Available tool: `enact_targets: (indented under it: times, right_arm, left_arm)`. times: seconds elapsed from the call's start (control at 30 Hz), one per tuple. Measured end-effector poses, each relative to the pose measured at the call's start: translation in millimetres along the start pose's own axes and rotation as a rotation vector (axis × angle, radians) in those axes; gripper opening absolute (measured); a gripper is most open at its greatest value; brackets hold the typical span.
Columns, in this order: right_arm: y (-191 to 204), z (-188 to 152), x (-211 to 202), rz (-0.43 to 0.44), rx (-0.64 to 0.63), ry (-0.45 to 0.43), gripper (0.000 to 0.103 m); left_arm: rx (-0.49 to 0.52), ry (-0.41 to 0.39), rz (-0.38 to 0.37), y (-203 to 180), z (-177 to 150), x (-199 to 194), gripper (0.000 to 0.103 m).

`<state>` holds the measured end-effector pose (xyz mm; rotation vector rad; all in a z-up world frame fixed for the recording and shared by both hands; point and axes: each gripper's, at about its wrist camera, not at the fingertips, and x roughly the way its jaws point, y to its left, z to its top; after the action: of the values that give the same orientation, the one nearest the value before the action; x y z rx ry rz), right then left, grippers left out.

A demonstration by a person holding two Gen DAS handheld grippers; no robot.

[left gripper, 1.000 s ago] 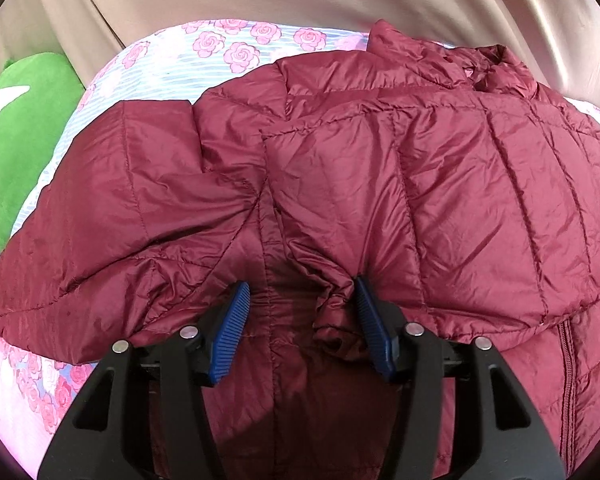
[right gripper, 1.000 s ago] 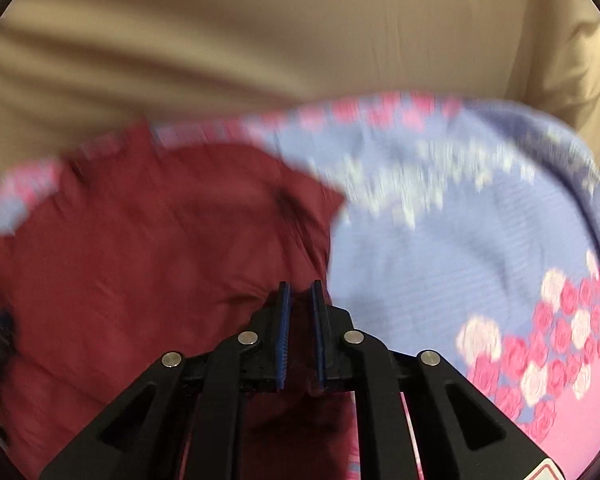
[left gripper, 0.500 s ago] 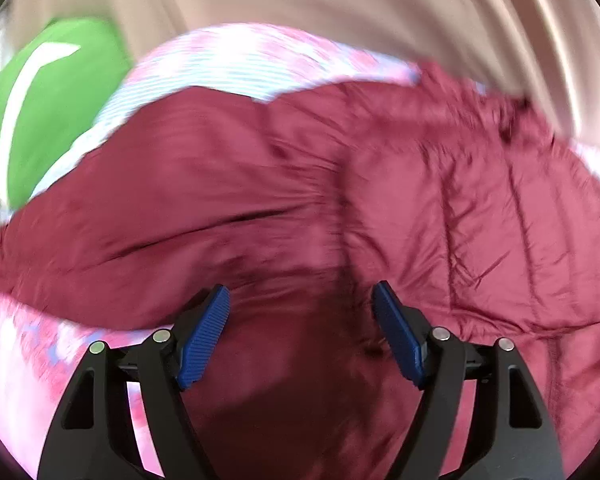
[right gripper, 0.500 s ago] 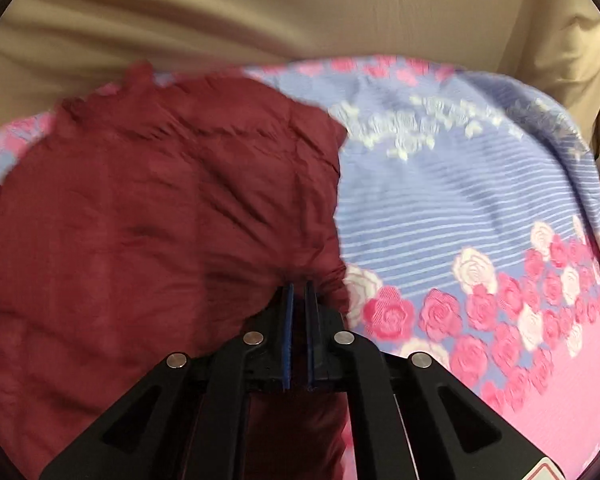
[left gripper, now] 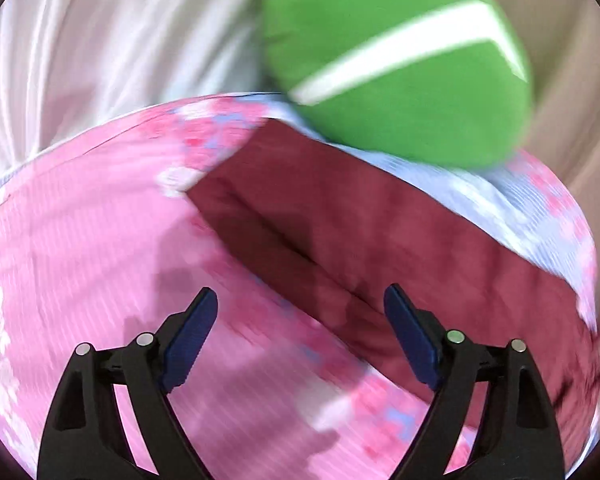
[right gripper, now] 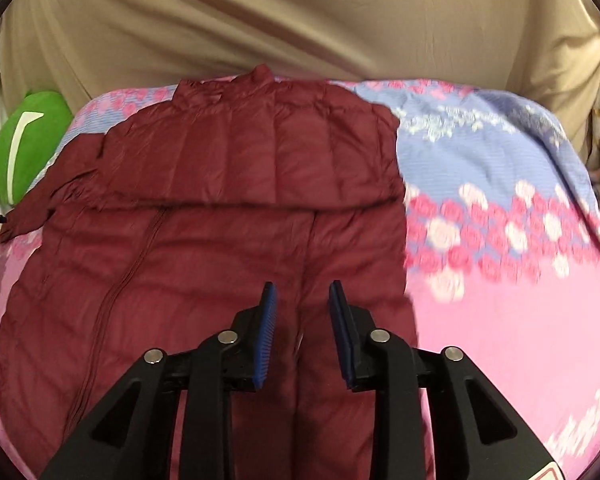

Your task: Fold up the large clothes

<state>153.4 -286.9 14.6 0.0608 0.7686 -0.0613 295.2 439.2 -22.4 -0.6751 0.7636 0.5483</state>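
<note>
I am looking down both grippers at a maroon puffer jacket lying on a floral bedspread. It is lying collar away from me, zipper up. One fold is already in: a panel is lying across the upper body, its edge crossing the chest.

The right gripper is hovering over the jacket's lower right part, jaws parted by a narrow gap, holding nothing. The left gripper is standing wide open, also empty, over bare bedspread with a maroon sleeve running diagonally ahead of it. That view is badly smeared, so I cannot read the seams there.

My judgement: the step in hand is taking up the outlying sleeve on the left.
- I am aiming to bring the left jaws down on the sleeve's near edge, close to the cuff, and to pinch both layers.
- I am planning a low carry across the body so the slippery quilting does not slide the earlier fold.
- The right gripper is best kept on the hem side to pin the body while the sleeve is travelling.

Containers: I am seeing none, no basket, bin or drawer. A green cushion is sitting at the bed's edge just beyond the sleeve; a beige drape is hanging behind.
</note>
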Motion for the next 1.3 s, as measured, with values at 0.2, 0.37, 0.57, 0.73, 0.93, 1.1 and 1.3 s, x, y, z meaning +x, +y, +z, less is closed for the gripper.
enact_targets:
  times: [0.2, 0.37, 0.57, 0.73, 0.93, 1.1, 1.3]
  right_arm:
    - [5, -21, -15, -0.031, 0.026, 0.016, 0.036]
    - [-2, -28, -24, -0.047, 0.049, 0.013, 0.038]
    - [1, -27, -27, -0.016, 0.078, -0.001, 0.038]
    - [9, -27, -28, 0.020, 0.086, -0.018, 0.038]
    - [0, -39, -29, 0.036, 0.114, -0.007, 0.039]
    - [-17, -51, -28, 0.022, 0.147, 0.018, 0.039]
    - [-32, -42, -24, 0.016, 0.138, 0.025, 0.049]
  left_arm:
    - [-0.051, 0.035, -0.051, 7, 19, 24, 0.009]
    - [0.088, -0.073, -0.098, -51, 22, -24, 0.001]
    - [0.418, -0.269, -0.365, -198, -28, -164, 0.001]
    - [0.707, -0.279, -0.593, -324, -135, -240, 0.001]
    - [0.984, -0.087, -0.663, -428, -307, -222, 0.002]
    - [1.079, 0.113, -0.567, -448, -411, -147, 0.005]
    - [0.993, 0.235, -0.605, -408, -400, -128, 0.022]
